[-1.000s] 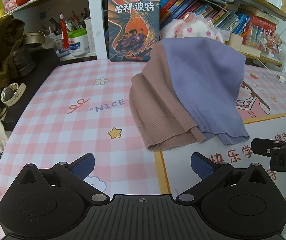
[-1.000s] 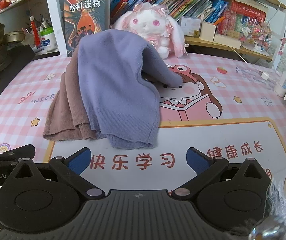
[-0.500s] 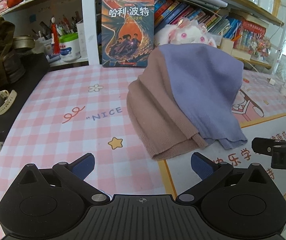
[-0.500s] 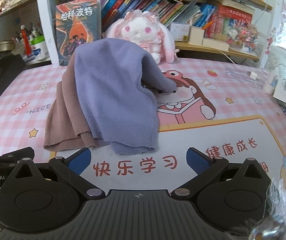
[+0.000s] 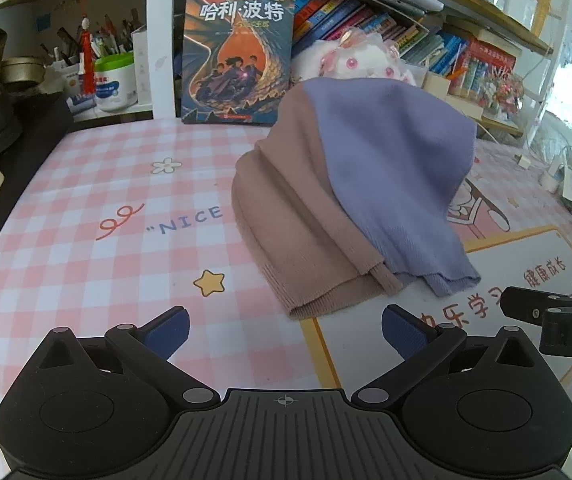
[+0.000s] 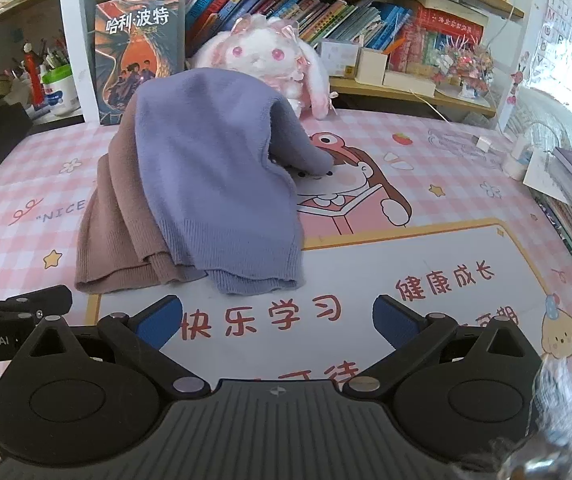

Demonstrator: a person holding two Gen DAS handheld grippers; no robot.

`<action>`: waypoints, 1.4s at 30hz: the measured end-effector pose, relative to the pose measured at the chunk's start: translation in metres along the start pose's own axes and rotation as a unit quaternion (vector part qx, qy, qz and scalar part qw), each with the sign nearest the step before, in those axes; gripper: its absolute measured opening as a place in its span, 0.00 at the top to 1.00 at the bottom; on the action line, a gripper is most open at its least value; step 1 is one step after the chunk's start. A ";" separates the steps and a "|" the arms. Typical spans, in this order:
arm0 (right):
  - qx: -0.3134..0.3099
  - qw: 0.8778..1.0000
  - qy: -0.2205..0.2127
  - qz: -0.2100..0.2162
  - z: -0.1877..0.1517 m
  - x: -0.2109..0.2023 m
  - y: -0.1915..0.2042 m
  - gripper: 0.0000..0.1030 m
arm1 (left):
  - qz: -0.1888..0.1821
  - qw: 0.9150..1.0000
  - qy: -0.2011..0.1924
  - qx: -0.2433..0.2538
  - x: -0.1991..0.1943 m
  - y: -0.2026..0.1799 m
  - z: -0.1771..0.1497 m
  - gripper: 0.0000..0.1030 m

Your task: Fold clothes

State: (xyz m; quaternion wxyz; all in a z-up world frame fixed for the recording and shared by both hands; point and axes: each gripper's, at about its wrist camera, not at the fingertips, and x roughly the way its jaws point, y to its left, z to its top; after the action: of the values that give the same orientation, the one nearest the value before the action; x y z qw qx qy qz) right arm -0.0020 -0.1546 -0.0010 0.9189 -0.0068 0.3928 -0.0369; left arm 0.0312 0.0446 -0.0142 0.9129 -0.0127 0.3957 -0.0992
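The left hand-held gripper (image 5: pixel 284 330) stood wide open at lower centre of its frame, holding nothing. The right hand-held gripper (image 6: pixel 278 320) was likewise wide and empty. One two-tone knit garment (image 6: pixel 190 200), brown and purple, lay heaped at centre frame on the pink checked tabletop (image 5: pixel 86 240), just beyond both grippers. Judged progress: no neat fold was finished; grasping, flattening and folding remained.

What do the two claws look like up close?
Both look alike. The left claw has black arms with round silver pivots, dark blue pads on its fingertips, and a ribbed black body with a tiny crosshair mark. The right claw matches it, and white lettering shows on each claw's side.
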 end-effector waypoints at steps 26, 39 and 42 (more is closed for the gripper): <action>0.043 0.976 0.028 0.211 0.044 0.089 -0.180 0.00 | 0.152 0.987 -0.002 -0.055 0.034 -0.165 0.016 0.00; 0.173 0.935 0.051 0.306 0.063 0.109 -0.227 0.00 | 0.157 0.985 -0.064 -0.001 0.092 -0.204 0.084 0.20; 0.220 0.919 0.061 0.321 0.069 0.116 -0.238 0.00 | 0.188 0.981 -0.055 -0.008 0.109 -0.190 0.096 0.81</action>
State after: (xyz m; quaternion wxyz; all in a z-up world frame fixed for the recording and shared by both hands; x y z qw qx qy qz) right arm 0.1126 -0.4012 -0.0273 0.8340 0.3241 0.4112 0.1741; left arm 0.1408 -0.1677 -0.0074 0.9354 0.0495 0.3414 0.0779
